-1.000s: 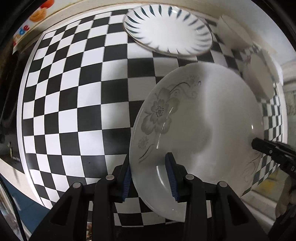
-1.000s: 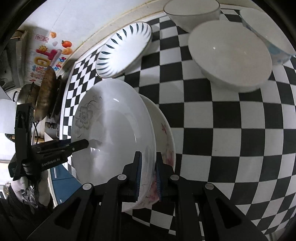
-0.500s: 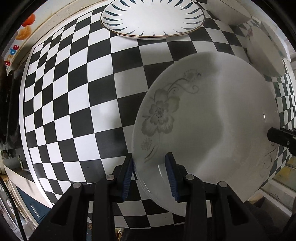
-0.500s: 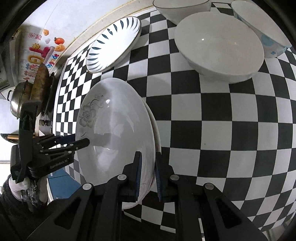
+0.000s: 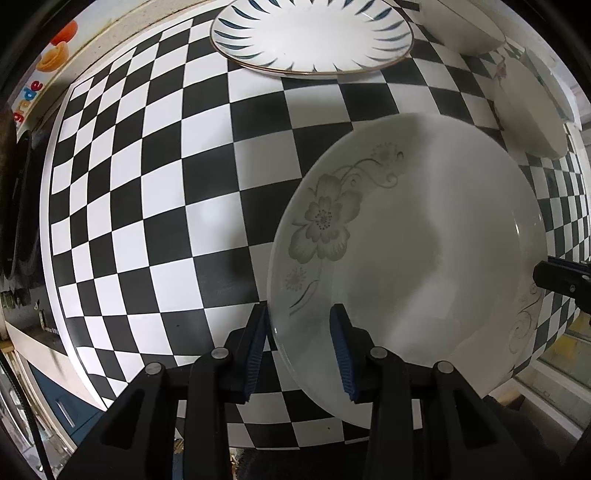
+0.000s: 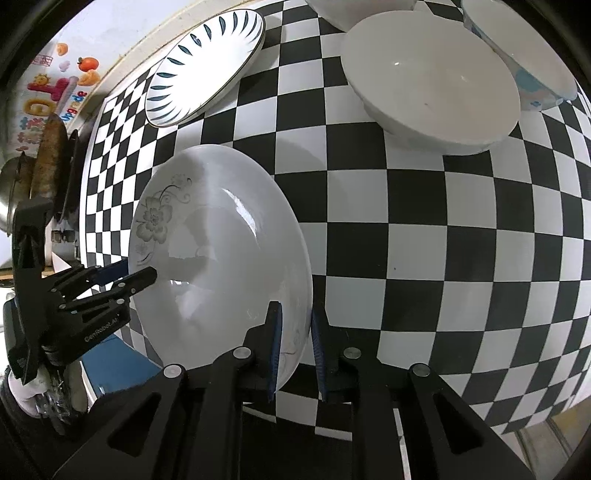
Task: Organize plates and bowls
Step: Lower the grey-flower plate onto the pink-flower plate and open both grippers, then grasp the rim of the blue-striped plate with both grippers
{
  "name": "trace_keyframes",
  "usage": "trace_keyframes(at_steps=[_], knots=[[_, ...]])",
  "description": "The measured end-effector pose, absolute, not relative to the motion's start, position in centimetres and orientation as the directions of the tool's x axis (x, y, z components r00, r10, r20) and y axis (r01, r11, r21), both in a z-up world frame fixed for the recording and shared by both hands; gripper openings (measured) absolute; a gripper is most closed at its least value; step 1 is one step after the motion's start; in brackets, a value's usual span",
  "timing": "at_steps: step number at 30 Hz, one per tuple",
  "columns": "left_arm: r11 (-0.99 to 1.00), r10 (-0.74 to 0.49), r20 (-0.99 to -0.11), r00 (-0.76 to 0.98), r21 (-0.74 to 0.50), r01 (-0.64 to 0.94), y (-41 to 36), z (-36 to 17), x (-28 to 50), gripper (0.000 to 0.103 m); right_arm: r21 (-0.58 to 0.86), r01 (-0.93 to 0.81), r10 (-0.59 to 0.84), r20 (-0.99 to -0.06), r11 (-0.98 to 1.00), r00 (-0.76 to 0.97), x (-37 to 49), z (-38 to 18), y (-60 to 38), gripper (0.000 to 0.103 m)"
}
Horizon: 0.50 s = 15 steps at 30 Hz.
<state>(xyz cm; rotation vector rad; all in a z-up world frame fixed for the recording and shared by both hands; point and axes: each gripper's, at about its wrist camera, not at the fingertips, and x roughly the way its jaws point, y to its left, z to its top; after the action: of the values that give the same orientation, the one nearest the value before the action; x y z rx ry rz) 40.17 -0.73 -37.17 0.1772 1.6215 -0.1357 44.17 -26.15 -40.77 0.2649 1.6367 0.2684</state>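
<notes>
Fingers first: the left gripper [image 5: 299,334] has its blue pads [image 5: 341,347] straddling the near rim of the flower plate [image 5: 424,258], one pad under, one inside, set fairly narrow and seemingly gripping. Across the dish, the right gripper [image 6: 295,345] brackets the opposite rim; its jaws have just been easing apart, the rim sits between them, and a sliver of gap shows beside the outer pad, so that grip looks to be letting go. The plate sits low over the checkered cloth [image 5: 147,192], seemingly nested on another plate, of which only an edge peeks out.

To do this well, I'd say: settle the plate flat and centred before either side releases, then draw the fingers straight back so the rim isn't dragged.

The striped plate [image 5: 310,33] waits at the back, bowls [image 6: 432,81] to the right.

Writing: the left gripper's body reads "GenRobot.AI" in the right view; a wall sticker [image 5: 26,99] shows "grade".
</notes>
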Motion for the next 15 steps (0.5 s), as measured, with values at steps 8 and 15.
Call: trace_keyframes(at_steps=[8,15], knots=[[0.990,-0.047,-0.998,-0.032,-0.051,0.130,1.4,-33.5,41.5,0.032,0.360,0.029,0.361,-0.928,0.933,-0.090,45.2,-39.1,-26.7,0.019],[0.993,-0.109,-0.992,0.063,-0.106,0.048,4.1,-29.2,46.8,0.033,0.401,0.023,0.400,-0.916,0.916,0.040,50.0,-33.9,-26.7,0.022]])
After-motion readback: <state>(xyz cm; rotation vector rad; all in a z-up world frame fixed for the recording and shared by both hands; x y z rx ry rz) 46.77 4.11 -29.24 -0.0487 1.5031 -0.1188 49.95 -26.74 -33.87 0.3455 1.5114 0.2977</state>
